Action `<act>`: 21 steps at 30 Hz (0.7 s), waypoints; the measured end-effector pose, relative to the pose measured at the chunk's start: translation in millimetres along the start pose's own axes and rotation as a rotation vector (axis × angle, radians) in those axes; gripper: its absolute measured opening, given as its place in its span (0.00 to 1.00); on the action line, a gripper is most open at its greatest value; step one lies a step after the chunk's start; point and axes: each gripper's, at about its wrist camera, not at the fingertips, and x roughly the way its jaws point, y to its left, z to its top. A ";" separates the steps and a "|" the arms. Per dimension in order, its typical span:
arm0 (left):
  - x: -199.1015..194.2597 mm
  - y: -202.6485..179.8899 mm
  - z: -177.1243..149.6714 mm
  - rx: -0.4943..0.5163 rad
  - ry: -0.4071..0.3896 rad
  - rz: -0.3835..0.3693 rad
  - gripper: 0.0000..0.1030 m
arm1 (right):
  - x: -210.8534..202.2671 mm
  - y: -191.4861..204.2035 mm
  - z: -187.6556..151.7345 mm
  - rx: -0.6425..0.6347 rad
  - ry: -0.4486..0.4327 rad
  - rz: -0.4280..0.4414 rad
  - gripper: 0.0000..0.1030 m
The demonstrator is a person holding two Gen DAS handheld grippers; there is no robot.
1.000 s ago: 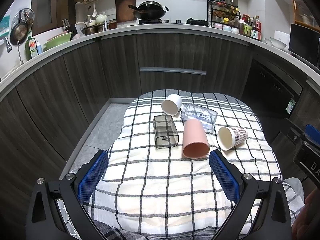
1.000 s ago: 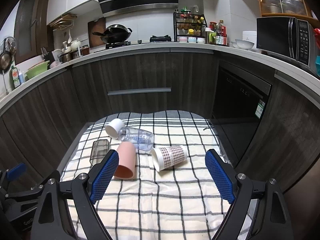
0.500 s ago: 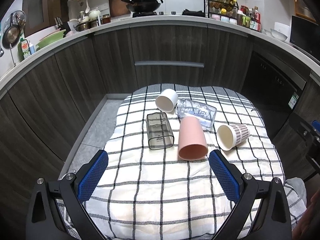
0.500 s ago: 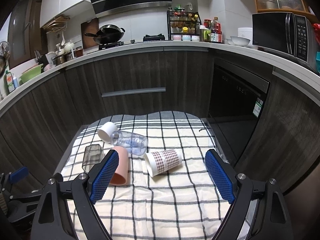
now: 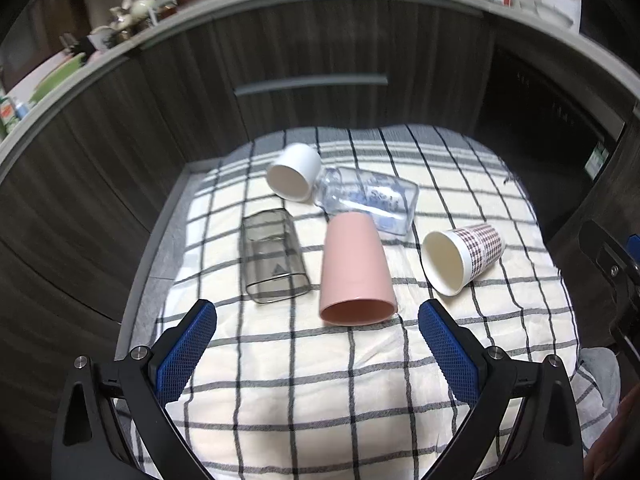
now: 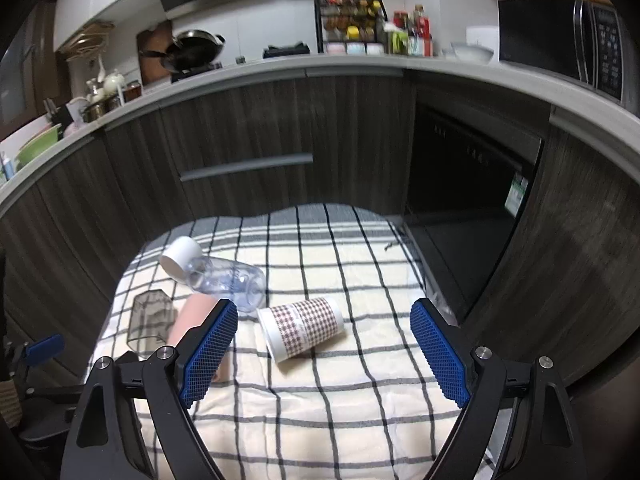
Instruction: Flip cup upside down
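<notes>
Several cups lie on their sides on a checked cloth [image 5: 360, 392]. A pink cup [image 5: 354, 270] lies in the middle, mouth toward me. A smoky clear square cup [image 5: 272, 256] lies to its left. A white cup [image 5: 294, 176] and a clear bottle-like cup [image 5: 370, 200] lie behind. A checked paper cup [image 5: 464, 258] lies at the right, also in the right wrist view [image 6: 302, 326]. My left gripper [image 5: 316, 340] is open and empty, just short of the pink cup. My right gripper [image 6: 324, 340] is open and empty, near the paper cup.
Dark wooden cabinets [image 6: 248, 128] curve behind the cloth under a grey counter [image 6: 360, 68] with a wok, jars and dishes. A dishwasher front [image 6: 472, 200] and a microwave [image 6: 560, 36] stand at the right. The cloth's edges drop off at both sides.
Both grippers have moved forward and tilted down toward the cups, which now look larger. The cups have not moved. Both grippers stay open.
</notes>
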 end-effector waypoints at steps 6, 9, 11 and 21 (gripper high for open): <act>41.7 -24.1 23.5 0.085 0.149 -0.024 1.00 | 25.1 -6.9 10.4 0.018 0.033 -0.014 0.86; 67.4 -33.7 35.0 0.119 0.236 -0.031 1.00 | 35.8 -10.3 16.1 0.037 0.043 -0.008 0.86; 80.8 -39.8 42.5 0.140 0.270 -0.024 1.00 | 43.3 -13.4 18.9 0.058 0.050 -0.001 0.86; 160.0 -48.7 80.3 0.184 0.472 0.023 0.98 | 95.3 -11.4 37.5 0.114 0.099 0.008 0.86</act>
